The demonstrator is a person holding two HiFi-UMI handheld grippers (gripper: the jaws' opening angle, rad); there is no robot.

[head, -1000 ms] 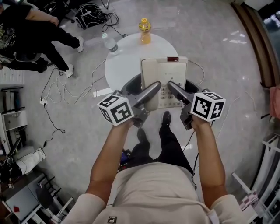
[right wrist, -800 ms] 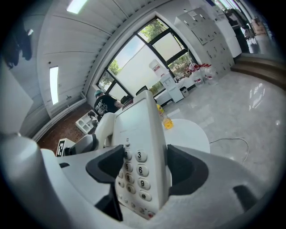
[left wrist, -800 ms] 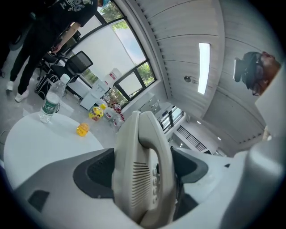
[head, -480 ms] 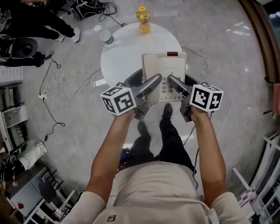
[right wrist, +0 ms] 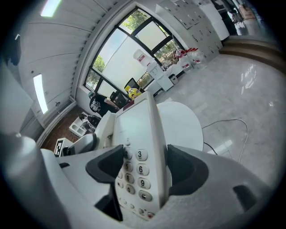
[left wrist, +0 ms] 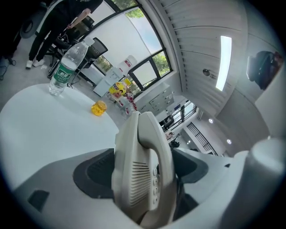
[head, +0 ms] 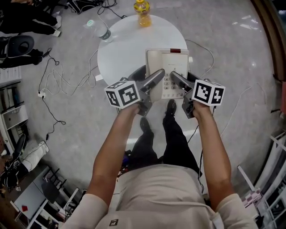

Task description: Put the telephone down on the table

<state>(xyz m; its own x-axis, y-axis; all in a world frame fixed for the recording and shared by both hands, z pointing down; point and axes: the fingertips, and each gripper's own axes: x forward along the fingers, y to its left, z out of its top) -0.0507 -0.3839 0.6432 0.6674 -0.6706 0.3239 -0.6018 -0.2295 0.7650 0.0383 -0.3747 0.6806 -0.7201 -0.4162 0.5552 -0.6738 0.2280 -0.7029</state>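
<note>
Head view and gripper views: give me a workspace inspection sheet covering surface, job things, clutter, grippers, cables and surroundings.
Surface: round white table.
Job's things: beige push-button telephone, handset on its cradle, held over the table's near edge.
Clutter: yellow drink bottle and clear plastic water bottle at the far rim.
Grippers: left gripper and right gripper each shut on the telephone's sides.
Cables: white cable on the floor right of the table; loose cables left.
Surroundings: glossy grey floor; person in black upper left.

Head view steeply down, both gripper views close, from opposite sides, all sharing telephone [head: 174, 65] and table [head: 125, 49].
</note>
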